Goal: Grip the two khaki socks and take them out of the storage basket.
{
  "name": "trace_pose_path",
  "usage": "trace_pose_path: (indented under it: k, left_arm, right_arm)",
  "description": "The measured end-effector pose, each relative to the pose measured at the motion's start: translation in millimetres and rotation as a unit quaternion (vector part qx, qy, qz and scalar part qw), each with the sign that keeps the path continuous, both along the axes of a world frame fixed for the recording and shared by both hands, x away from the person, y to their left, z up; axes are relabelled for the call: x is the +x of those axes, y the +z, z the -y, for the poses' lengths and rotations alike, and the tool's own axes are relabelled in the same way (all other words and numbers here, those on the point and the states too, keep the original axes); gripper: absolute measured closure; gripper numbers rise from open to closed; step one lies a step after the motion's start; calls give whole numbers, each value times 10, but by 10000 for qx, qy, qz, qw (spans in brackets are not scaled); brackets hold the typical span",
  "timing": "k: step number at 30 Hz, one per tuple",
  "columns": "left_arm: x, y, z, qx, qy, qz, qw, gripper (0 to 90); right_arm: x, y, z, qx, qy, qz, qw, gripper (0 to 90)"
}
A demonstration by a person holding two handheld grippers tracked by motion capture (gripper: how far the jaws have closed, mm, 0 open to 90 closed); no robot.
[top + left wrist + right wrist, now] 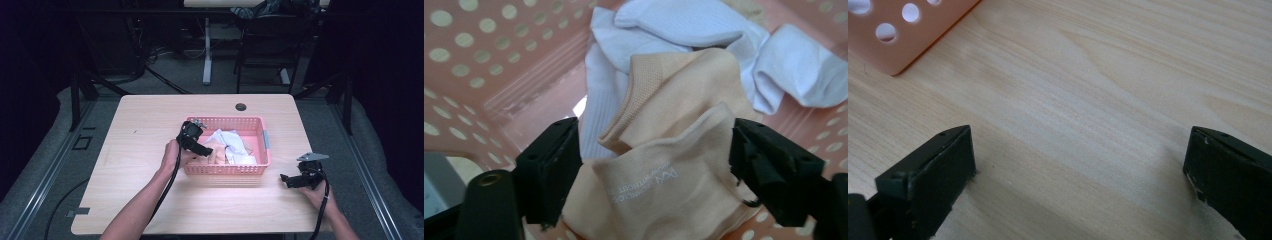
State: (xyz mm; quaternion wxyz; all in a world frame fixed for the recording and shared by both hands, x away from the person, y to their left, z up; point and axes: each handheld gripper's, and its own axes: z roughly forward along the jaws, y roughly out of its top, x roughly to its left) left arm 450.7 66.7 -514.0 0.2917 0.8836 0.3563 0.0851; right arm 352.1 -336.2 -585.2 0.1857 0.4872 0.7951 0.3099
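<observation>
So the left gripper (206, 150) is dipped into the pink basket (262, 131), and its own view gives what the high view can't: a beige sock (664, 165) sits right between the two jaws, both sides touching the cloth, jaws partway closed around it. White socks (674, 30) lie just beyond the jaw tips. Over on the right, the right gripper (285, 179) rests near the basket's corner (893, 47), jaws spread wide with just bare wooden table (1088, 100) between them
</observation>
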Motion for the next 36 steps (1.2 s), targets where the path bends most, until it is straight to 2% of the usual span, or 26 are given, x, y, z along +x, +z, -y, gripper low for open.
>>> trace_pose_path:
  k: [7, 8, 9, 12, 17, 27, 31, 36]
  left_arm:
    - [-9, -14, 36, 211, -30, -57, 9998, 497]
    - [-17, -16, 49, 274, -20, -28, 9996, 497]
    - [-30, -19, 70, 342, -25, 4, 9994, 564]
    - [-39, -23, 88, 447, -33, 13, 9990, 671]
    - [-50, -36, 104, 513, -48, -1, 9987, 826]
    - [-94, 52, 42, 476, -153, -62, 9987, 838]
    - [-84, 41, 12, 535, -160, -182, 9983, 779]
    - [-88, 11, 10, 571, -143, -231, 9980, 725]
  right_arm:
    - [0, 0, 0, -2, -1, -2, 10000, 0]
    - [0, 0, 0, 5, 1, 0, 10000, 0]
    - [0, 0, 0, -1, -1, 0, 10000, 0]
    - [0, 0, 0, -2, -1, -1, 10000, 0]
    - [0, 0, 0, -1, -1, -2, 10000, 0]
    - [-1, 0, 0, 0, -1, 1, 10000, 0]
    - [-1, 0, 0, -1, -2, 0, 10000, 0]
    - [-1, -1, -1, 19, 4, 0, 10000, 0]
